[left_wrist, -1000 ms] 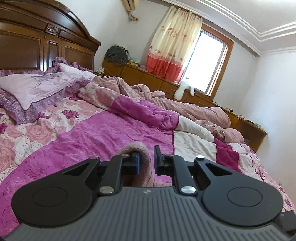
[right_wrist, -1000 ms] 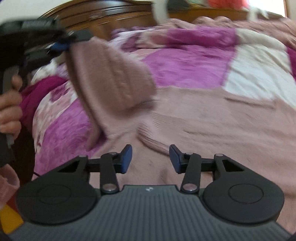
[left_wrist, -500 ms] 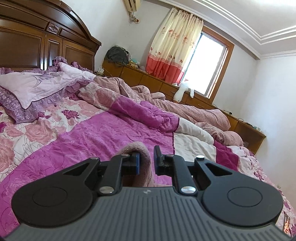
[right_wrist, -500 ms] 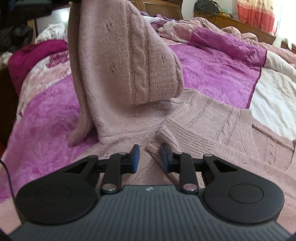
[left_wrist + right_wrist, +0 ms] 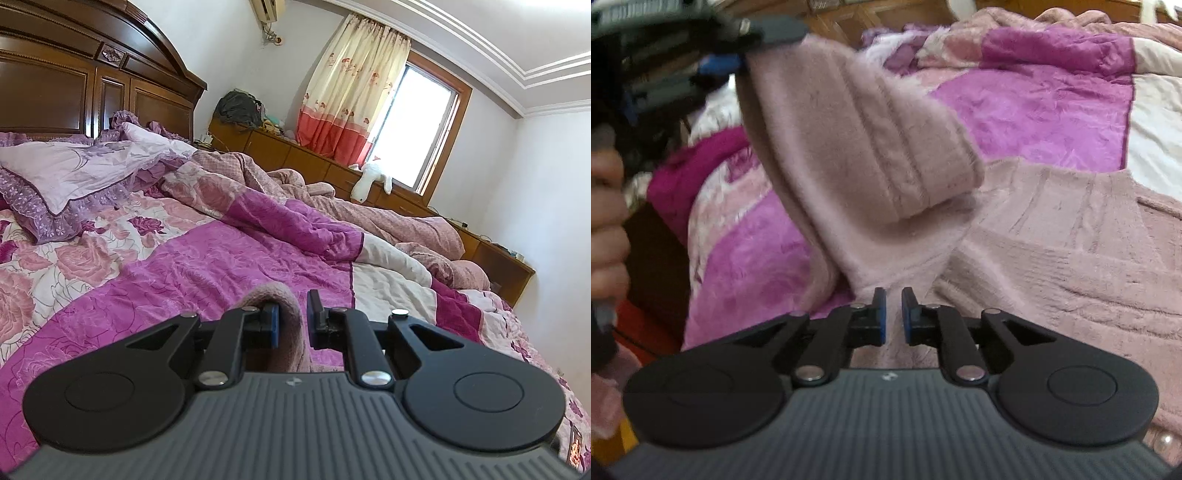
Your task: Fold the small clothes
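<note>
Jaws of the left gripper (image 5: 291,319) pinch the pink sweater's (image 5: 857,155) raised sleeve while the right gripper (image 5: 894,312), having just closed, nips knit between its pads, apparently readying a fold.

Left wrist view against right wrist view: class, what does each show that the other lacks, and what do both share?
Only the left wrist view shows the window, curtain and pillow. Only the right wrist view shows the pink sweater's body spread on the bed, the right gripper shut on it, and a hand. Both show the sweater, the bedspread and the left gripper gripping a sweater fold.
</note>
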Motion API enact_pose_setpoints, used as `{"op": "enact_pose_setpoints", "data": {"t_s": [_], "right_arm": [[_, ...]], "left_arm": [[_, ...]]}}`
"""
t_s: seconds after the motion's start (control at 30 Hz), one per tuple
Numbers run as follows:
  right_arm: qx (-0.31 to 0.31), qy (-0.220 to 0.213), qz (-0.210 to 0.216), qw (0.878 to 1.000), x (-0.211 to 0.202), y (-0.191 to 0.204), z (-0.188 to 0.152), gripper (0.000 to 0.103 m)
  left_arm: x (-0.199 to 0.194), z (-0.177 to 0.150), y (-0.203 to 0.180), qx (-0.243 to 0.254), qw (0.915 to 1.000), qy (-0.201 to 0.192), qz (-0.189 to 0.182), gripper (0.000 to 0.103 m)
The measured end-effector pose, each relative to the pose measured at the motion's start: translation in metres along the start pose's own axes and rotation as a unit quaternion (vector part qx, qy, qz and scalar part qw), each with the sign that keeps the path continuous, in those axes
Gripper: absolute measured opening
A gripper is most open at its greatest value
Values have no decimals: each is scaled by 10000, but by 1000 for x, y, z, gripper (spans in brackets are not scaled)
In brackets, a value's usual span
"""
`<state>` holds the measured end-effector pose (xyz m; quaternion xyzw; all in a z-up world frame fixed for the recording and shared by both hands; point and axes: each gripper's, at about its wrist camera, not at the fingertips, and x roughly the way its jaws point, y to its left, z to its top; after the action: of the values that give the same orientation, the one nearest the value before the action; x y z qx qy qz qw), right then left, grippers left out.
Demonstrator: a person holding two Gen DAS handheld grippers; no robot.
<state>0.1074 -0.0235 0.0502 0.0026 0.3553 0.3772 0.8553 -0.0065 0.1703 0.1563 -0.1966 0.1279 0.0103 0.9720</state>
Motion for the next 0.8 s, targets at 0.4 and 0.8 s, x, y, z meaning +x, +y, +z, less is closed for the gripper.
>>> {"op": "enact_pose_setpoints", "data": {"t_s": [0.4, 0.8], "right_arm": [[-758, 88, -497, 9958, 2, 7, -7, 37], [-1750, 306, -998, 9790, 22, 15, -7, 12]], "left_arm": [[0, 0, 2, -7, 10000, 1, -2, 16], [1, 0, 5, -2, 10000, 12, 17, 16]]}}
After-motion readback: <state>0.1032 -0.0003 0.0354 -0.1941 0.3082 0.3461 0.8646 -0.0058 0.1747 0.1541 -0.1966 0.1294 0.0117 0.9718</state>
